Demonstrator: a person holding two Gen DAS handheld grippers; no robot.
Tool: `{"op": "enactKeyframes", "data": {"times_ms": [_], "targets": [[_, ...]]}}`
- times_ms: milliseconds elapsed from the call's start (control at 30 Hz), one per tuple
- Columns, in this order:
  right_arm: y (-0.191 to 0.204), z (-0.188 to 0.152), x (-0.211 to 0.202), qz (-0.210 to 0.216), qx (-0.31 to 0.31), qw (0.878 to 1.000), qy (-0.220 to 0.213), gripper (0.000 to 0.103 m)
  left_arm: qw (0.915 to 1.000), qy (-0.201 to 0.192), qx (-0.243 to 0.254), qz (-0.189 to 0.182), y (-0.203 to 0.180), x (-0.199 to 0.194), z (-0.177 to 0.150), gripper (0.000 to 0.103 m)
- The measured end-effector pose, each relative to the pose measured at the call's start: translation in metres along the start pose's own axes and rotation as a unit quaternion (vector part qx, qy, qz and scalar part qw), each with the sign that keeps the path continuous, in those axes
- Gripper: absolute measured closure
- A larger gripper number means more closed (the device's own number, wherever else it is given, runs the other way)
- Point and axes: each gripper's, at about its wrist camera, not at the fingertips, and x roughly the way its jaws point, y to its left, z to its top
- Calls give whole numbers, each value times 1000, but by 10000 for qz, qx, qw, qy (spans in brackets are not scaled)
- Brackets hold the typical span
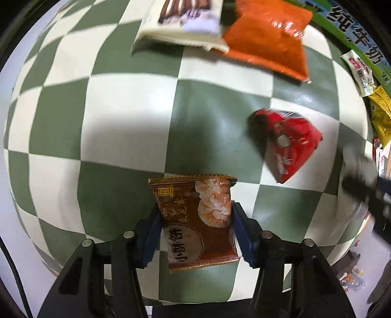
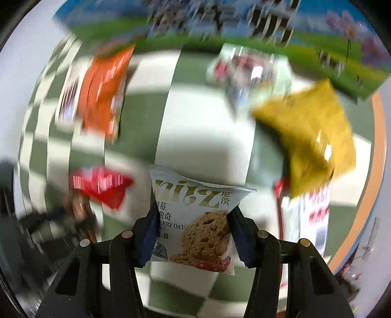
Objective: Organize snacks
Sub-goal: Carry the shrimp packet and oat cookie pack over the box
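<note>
My left gripper [image 1: 195, 208] points down over the green-and-white checked tablecloth [image 1: 122, 110] and is shut on a brown snack packet [image 1: 185, 234] with a shrimp picture; its blue pads press both side edges. In the right wrist view, which is motion-blurred, my right gripper [image 2: 194, 210] is shut on a white oat-cookie packet [image 2: 202, 234], pinched at both sides and crumpled at the top. Whether either packet touches the cloth I cannot tell.
A red packet [image 1: 290, 144] lies right of the left gripper. An orange packet [image 1: 268, 36] and a white packet [image 1: 183, 22] lie farther off. A printed green-and-blue carton [image 2: 220, 24] stands behind, with a yellow packet [image 2: 312, 137] and a red-and-white packet [image 2: 312, 215] near it.
</note>
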Motion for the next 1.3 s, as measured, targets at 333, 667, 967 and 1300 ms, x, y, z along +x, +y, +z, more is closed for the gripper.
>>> {"op": "enactKeyframes", "data": {"times_ms": [333,667,967,1300], "targets": [[-4,-11,10,205,395,9989,-148,37,9995,286,-118,39,3,7,20,44],[-3,-42,4,-38,327,9992,-223,35,9973,412,-587,-156,23,5,11,50],[-8,-59,-13,115,298,9985,-435,53,9996,-164,-226,-37,16,-39,3,51],[-24,-48,-99,1149,494,9880,-903,54,9890,-1186,366,-801,-23,-173,32,51]]}}
